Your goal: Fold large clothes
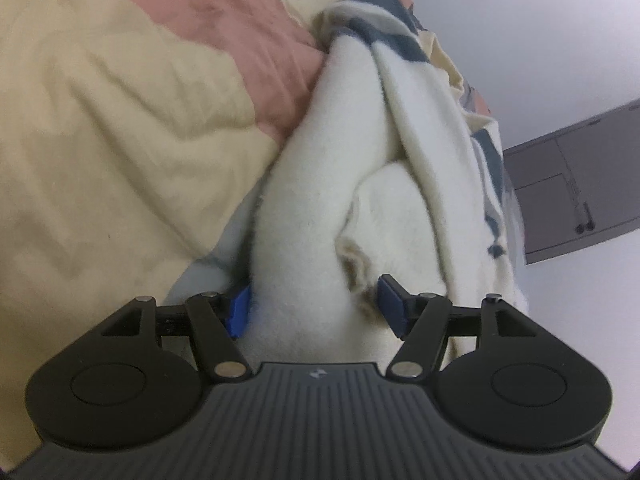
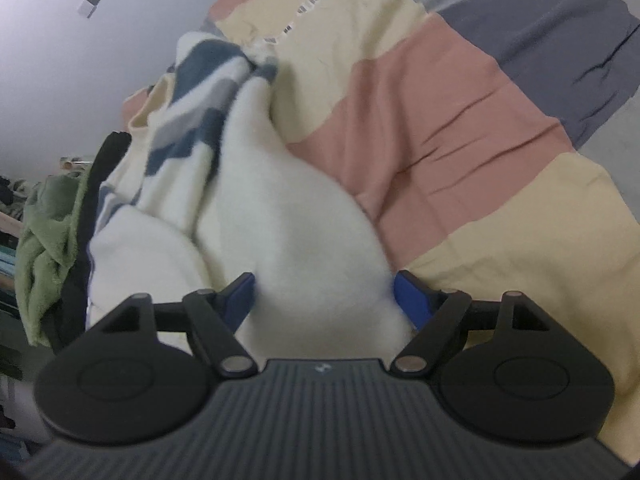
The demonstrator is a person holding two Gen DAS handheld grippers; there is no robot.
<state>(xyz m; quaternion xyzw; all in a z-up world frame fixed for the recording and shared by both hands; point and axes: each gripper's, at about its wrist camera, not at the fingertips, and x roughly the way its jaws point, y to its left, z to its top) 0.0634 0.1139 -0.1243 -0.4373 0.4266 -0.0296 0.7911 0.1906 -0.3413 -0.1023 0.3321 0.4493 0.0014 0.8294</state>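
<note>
A bulky white fleece garment (image 1: 420, 160) with blue and grey stripes lies bunched on a bed cover (image 1: 100, 120) of cream and pink bands. My left gripper (image 1: 314, 306) stands open over a thick white fold. The left pad touches the fold and the right pad stands slightly off it. In the right wrist view the same garment (image 2: 280, 200) rises from the striped cover (image 2: 440, 120). My right gripper (image 2: 324, 296) is wide open, with a soft mound of the white fleece filling the space between its blue pads.
A green cloth (image 2: 44, 232) and a dark garment (image 2: 92, 184) are heaped beyond the fleece at the left. A grey panel (image 1: 572, 184) stands against the pale wall at the right. A grey band of bedding (image 2: 560, 48) lies at the far right.
</note>
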